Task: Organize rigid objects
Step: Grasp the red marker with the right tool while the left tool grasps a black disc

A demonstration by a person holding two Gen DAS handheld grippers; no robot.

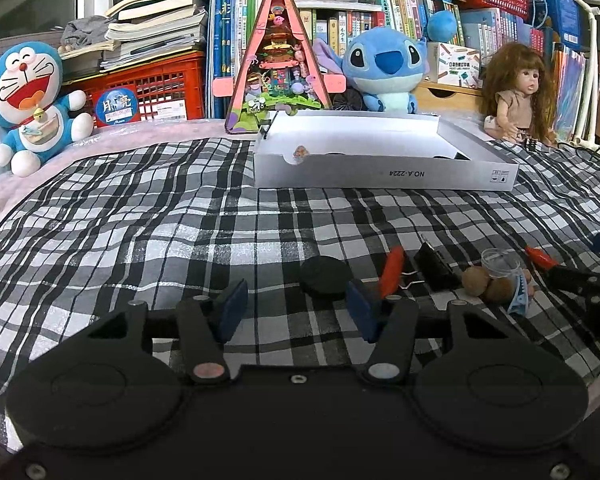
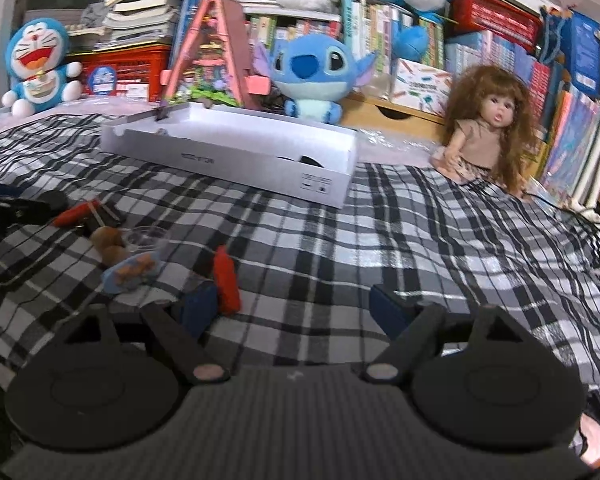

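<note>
While your left gripper [image 1: 296,308] hovers low over the plaid cloth [image 1: 140,216], its blue pads [image 1: 232,310] stand parted with nothing pressed between them. A black round disc [image 1: 325,274] lies on the cloth just ahead of the gap, nearer the right-hand pad, and you cannot tell from this view whether that pad touches it.

Take the white box [image 1: 380,170] as your mark. It sits open at the far side of the cloth. Nearer you than the box, to the right of the disc, a red-handled clip [image 1: 392,270] lies, then a black binder clip [image 1: 434,266], then two brown nuts [image 1: 486,282] touching a small clear cup [image 1: 499,263]. A blue-rimmed small toy [image 1: 518,300] lies just beside the nuts.

Your right gripper [image 2: 296,312] stands wide apart and holds nothing; bare cloth shows between its pads. Another red clip [image 2: 226,278] lies against the outer side of its left pad [image 2: 198,310]. From this side the same nuts [image 2: 108,244] and cup [image 2: 146,238] lie well on the near side of the box [image 2: 236,160].

Behind the box stand a pink triangular toy house [image 1: 278,68] and a blue plush [image 1: 384,68]; a long-haired doll [image 1: 516,92] sits off the box's right end, and a blue cat plush [image 1: 32,96] well off its left end.
</note>
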